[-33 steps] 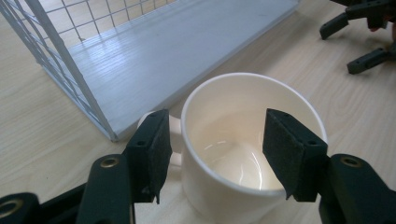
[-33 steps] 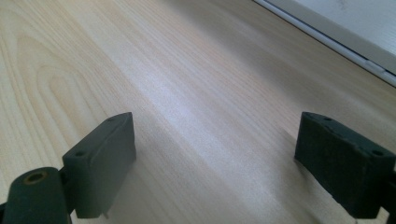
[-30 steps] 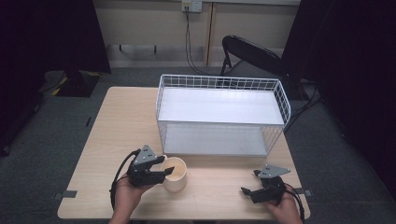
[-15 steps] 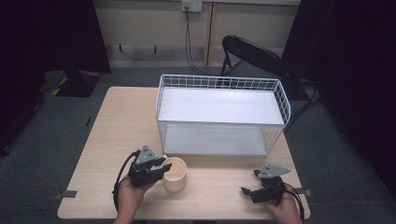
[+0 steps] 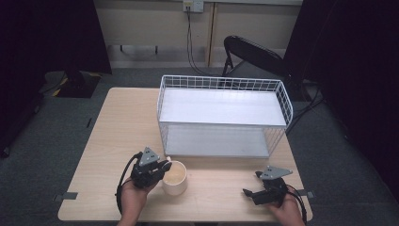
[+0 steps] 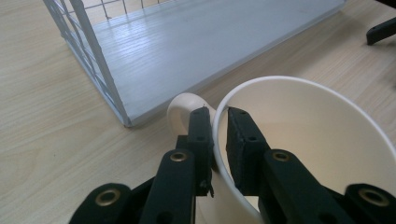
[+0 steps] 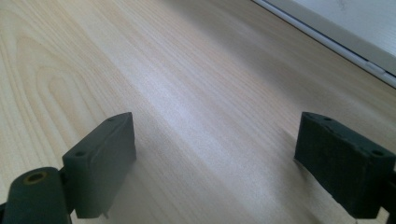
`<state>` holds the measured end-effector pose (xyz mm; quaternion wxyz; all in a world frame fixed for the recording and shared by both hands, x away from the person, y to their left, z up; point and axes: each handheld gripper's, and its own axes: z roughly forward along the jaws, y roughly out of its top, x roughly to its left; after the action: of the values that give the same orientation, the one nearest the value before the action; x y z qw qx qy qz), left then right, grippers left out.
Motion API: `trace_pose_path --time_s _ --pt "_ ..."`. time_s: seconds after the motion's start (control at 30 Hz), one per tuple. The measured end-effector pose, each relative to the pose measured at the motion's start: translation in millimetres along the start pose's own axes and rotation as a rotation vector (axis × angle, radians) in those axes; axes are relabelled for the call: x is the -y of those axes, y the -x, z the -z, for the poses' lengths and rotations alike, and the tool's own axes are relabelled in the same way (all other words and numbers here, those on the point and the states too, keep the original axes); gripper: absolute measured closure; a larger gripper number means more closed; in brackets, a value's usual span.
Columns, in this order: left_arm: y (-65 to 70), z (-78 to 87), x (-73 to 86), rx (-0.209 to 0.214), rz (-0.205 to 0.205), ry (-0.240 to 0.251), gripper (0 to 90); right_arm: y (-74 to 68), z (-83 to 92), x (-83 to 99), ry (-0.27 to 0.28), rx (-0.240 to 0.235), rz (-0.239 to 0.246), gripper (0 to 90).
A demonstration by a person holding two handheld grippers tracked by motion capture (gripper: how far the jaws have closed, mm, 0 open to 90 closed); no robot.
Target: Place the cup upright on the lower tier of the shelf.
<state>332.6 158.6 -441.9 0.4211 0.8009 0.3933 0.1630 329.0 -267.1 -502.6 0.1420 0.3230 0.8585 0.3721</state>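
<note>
A cream mug (image 5: 175, 179) stands on the wooden table (image 5: 117, 127) in front of the white wire rack (image 5: 223, 115). My left gripper (image 5: 164, 165) has just been closing and is shut on the mug's rim (image 6: 219, 140), one jaw inside and one outside, next to the handle (image 6: 180, 105). At the table's front right my right gripper (image 5: 249, 193) rests open, its jaws wide apart over bare wood (image 7: 215, 135) with nothing between them.
The rack's lower shelf (image 6: 187, 46) lies just beyond the mug, its corner post close to the handle. A black folding chair (image 5: 254, 54) stands behind the table. Dark curtains flank the room.
The left gripper's jaws have closed onto the mug's rim. Both hands have stayed where they were.
</note>
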Motion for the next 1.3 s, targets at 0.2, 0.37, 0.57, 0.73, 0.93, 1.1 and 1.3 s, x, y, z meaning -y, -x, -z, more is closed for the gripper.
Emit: trace_pose_path --time_s 0.2,0.37,0.57,0.73,0.93,1.1,1.3 --pt "1.3 0.0 -1.2 -0.024 -0.039 -0.011 81.7 0.2 -0.2 -0.2 0.001 0.000 0.001 11.7" --pt "3.6 0.0 -1.6 -0.030 -0.048 -0.012 81.9 0.2 -0.2 -0.2 0.001 0.000 0.001 11.7" --pt "5.0 1.3 -2.9 -0.031 -0.032 0.000 82.1 0.3 -0.3 -0.2 0.001 0.000 0.002 11.7" --pt "3.8 5.0 -6.4 -0.037 -0.021 0.008 82.1 0.4 -0.4 -0.3 0.001 0.000 0.002 11.7" --pt "4.7 5.2 -8.9 -0.032 -0.013 0.002 82.1 0.4 -0.3 -0.3 0.001 0.000 0.002 11.7" --pt "6.8 2.7 -13.9 -0.025 0.016 0.003 82.1 0.4 -0.3 -0.3 0.001 0.000 0.002 11.7" --pt "10.5 -0.4 -18.9 -0.036 0.009 0.003 82.2 0.4 -0.3 -0.2 0.001 0.000 0.002 11.7"
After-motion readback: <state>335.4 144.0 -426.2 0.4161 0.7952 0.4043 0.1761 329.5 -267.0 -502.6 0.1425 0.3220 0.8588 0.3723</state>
